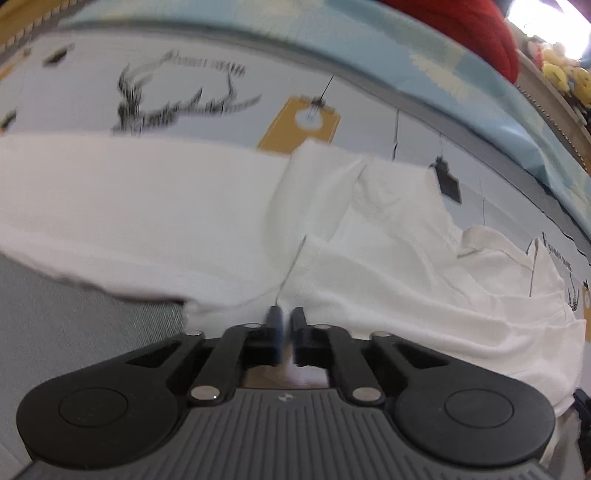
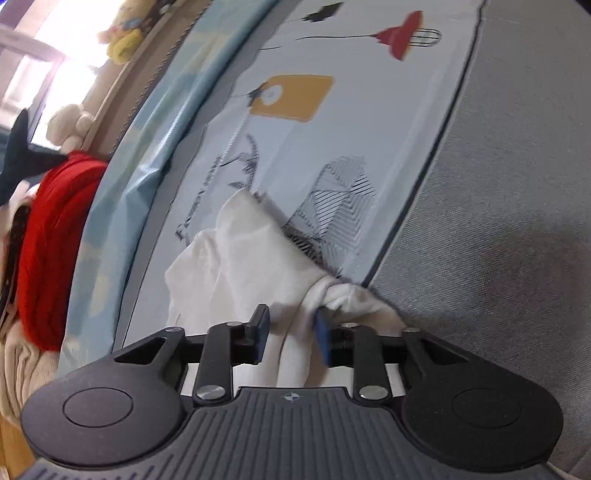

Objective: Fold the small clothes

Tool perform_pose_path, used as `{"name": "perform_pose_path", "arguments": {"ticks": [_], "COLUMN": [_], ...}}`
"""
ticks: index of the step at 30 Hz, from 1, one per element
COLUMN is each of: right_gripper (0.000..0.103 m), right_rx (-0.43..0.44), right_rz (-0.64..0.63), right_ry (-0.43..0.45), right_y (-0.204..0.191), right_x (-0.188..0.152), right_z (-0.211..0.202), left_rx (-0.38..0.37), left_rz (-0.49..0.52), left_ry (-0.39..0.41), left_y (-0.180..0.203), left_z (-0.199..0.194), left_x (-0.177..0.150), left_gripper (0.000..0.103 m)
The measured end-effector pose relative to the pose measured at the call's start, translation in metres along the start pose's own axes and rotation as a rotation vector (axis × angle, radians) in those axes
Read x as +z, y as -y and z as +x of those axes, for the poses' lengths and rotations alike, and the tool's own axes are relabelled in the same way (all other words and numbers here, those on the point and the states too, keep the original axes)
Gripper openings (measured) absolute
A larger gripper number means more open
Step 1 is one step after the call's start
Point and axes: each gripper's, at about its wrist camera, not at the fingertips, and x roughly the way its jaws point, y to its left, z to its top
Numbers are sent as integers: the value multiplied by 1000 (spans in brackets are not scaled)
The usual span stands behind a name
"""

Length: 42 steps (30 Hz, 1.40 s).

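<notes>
A small white garment (image 1: 192,221) lies stretched across a printed bedspread (image 1: 207,62), creased and bunched toward the right. My left gripper (image 1: 286,319) is shut on its near edge, jaws almost touching. In the right wrist view the same white garment (image 2: 236,251) hangs bunched, and a fold of it runs between the jaws of my right gripper (image 2: 291,325). Those jaws stand partly apart with cloth filling the gap, and the blue pads (image 2: 323,334) touch the fabric on the right side.
The bedspread (image 2: 295,122) carries antler, tag and lamp prints and lies on a grey sheet (image 2: 498,221). A light blue quilt (image 1: 424,48), a red knit item (image 2: 51,236) and plush toys (image 2: 123,33) line the far edge near a bright window.
</notes>
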Motion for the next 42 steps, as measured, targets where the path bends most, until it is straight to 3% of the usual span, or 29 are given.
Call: {"name": "perform_pose_path", "arguments": {"ticks": [3, 6, 7, 8, 10, 12, 17, 20, 24, 27, 32, 35, 40, 42], "right_gripper": [0, 0, 0, 0, 0, 1, 4, 4, 12, 12, 12, 1, 1, 1], "right_rx": [89, 121, 71, -32, -151, -124, -33, 7, 3, -31, -43, -37, 23, -8], "right_rz": [85, 30, 23, 13, 45, 90, 4, 12, 47, 20, -13, -18, 11, 17], "right_ry": [97, 236, 222, 179, 126, 94, 133, 85, 10, -9, -26, -5, 113, 140], "right_y": [6, -1, 0, 3, 16, 22, -8, -11, -5, -6, -9, -7, -21, -21], "right_x": [-2, -6, -5, -4, -8, -13, -18, -17, -10, -9, -10, -9, -13, -15], "right_z": [-26, -51, -48, -40, -30, -27, -29, -16, 5, 9, 12, 5, -39, -48], "left_rx": [-52, -69, -54, -27, -8, -17, -28, -36, -36, -32, -49, -65, -85, -90], "left_rz": [50, 50, 35, 14, -41, -94, -106, -98, -90, -100, -145, -166, -192, -196], "left_ry": [159, 264, 250, 208, 84, 5, 32, 0, -32, -33, -41, -39, -55, -51], "left_y": [10, 11, 9, 4, -8, -19, -28, -27, -24, -28, -35, -38, -37, -35], "left_z": [-34, -57, -55, -49, -29, -17, -24, -19, -9, -7, -4, -2, 1, -1], "left_x": [9, 14, 15, 15, 12, 10, 14, 13, 12, 13, 17, 19, 21, 22], "left_gripper": [3, 3, 3, 3, 4, 5, 15, 16, 16, 25, 28, 28, 28, 28]}}
